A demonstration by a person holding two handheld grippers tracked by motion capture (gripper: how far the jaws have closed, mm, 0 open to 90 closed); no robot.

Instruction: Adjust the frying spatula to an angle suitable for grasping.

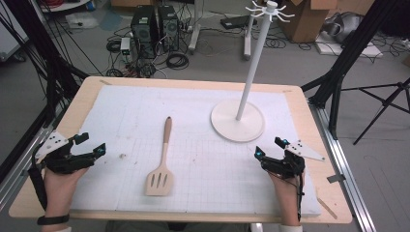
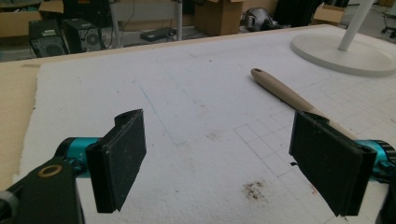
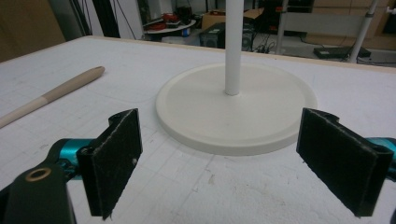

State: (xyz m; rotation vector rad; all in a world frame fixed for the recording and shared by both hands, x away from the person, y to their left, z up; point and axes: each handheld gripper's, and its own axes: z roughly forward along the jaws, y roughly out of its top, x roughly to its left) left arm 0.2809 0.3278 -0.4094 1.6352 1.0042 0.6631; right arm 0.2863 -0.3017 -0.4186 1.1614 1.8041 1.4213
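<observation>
Table: wooden top, covered by a white gridded mat.

Stand: white round base at the mat's far right, a thin upright pole, hooks at the top. Looks steady on its broad base.

Spatula: wooden, slotted, flat on the mat left of centre, blade toward the person, handle pointing away. Apart from the stand. Judged light and stiff, not fragile, its smooth wood perhaps a little slippery. Best hold: across the round handle near mid-length, where it should balance.

Left tongs: at the mat's left edge, jaws spread wide, empty, well apart from the spatula.

Right tongs: near the stand's base, jaws spread wide, empty.
</observation>
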